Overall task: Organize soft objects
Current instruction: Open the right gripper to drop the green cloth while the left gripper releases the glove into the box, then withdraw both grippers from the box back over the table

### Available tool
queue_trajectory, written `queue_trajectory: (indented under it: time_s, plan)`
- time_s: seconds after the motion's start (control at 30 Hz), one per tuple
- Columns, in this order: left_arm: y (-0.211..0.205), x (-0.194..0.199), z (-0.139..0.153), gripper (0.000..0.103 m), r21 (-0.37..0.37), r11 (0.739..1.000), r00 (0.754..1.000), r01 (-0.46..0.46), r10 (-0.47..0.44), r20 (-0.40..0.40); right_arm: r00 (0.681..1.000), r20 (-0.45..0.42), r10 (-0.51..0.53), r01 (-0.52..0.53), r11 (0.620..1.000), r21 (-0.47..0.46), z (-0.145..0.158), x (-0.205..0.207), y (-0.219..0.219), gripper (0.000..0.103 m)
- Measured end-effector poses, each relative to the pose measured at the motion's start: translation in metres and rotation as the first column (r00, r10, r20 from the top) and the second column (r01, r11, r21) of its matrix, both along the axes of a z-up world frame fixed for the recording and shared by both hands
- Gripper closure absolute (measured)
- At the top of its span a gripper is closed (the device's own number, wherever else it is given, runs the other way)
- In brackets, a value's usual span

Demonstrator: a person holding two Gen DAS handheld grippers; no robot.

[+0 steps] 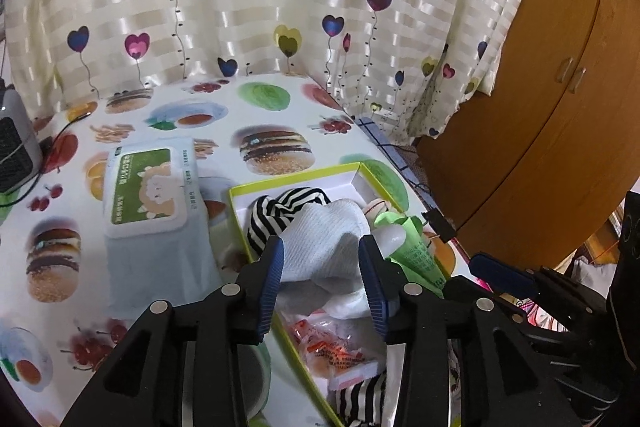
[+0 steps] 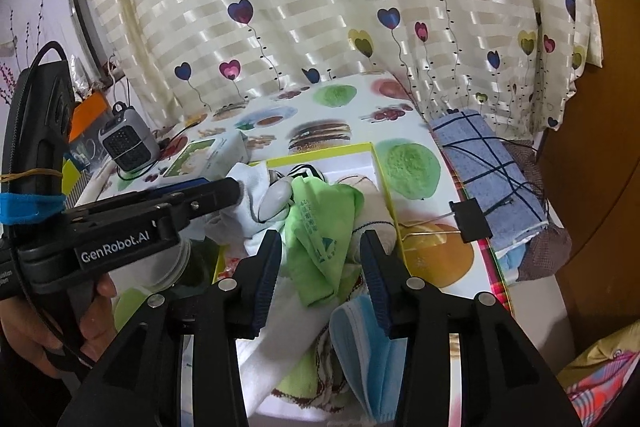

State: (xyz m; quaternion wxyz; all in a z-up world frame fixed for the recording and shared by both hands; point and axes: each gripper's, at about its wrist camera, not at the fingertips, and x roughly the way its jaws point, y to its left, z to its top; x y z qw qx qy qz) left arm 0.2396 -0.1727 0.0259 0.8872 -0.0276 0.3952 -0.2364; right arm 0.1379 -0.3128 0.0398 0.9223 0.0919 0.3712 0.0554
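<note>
White ribbed cloth (image 1: 320, 247) between parted left tongs (image 1: 321, 259), untouched; right tongs (image 2: 320, 253) parted round crumpled green cloth (image 2: 320, 227).

Between the left gripper's fingers (image 1: 276, 259) lies a folded cloth (image 1: 324, 243), inside the box (image 1: 288, 183) on the tabletop (image 1: 168, 115). Beyond it sits a striped sock (image 1: 280, 207); left of the fingers, a wipes pack (image 1: 146, 187). Between the right gripper's fingers (image 2: 270, 259) lies a printed cloth (image 2: 320, 239), a face mask (image 2: 360, 339) below it, a binder clip (image 2: 474, 219) off right.

white cloth (image 1: 324, 239) crumpled in box (image 1: 296, 175) | green cloth (image 2: 320, 223) crumpled beside | striped sock (image 1: 280, 211) behind
</note>
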Motion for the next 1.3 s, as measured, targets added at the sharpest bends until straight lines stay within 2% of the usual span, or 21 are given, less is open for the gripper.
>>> queue_trajectory:
  time_s: [0.27, 0.73, 0.87, 1.3]
  plan:
    - [0.016, -0.021, 0.010, 0.065, 0.017, 1.000, 0.999, -0.011, 0.010, 0.035, 1.000, 0.010, 0.006, -0.006, 1.000, -0.006, 0.006, -0.014, 0.005, 0.061]
    - [0.039, -0.105, 0.029, 0.065, 0.035, 0.999, 0.996, -0.018, 0.014, 0.092, 0.999, 0.026, 0.038, -0.036, 0.998, -0.048, 0.023, -0.067, 0.032, 0.061]
    - [0.048, -0.133, 0.032, 0.065, 0.027, 0.999, 0.994, -0.020, 0.017, 0.104, 0.999, 0.026, 0.041, -0.039, 0.997, -0.063, 0.027, -0.088, 0.040, 0.057]
    - [0.075, -0.193, 0.025, 0.065, 0.036, 0.998, 0.993, -0.057, 0.053, 0.102, 0.995, 0.020, 0.094, -0.091, 0.989, -0.114, 0.033, -0.133, 0.075, 0.056]
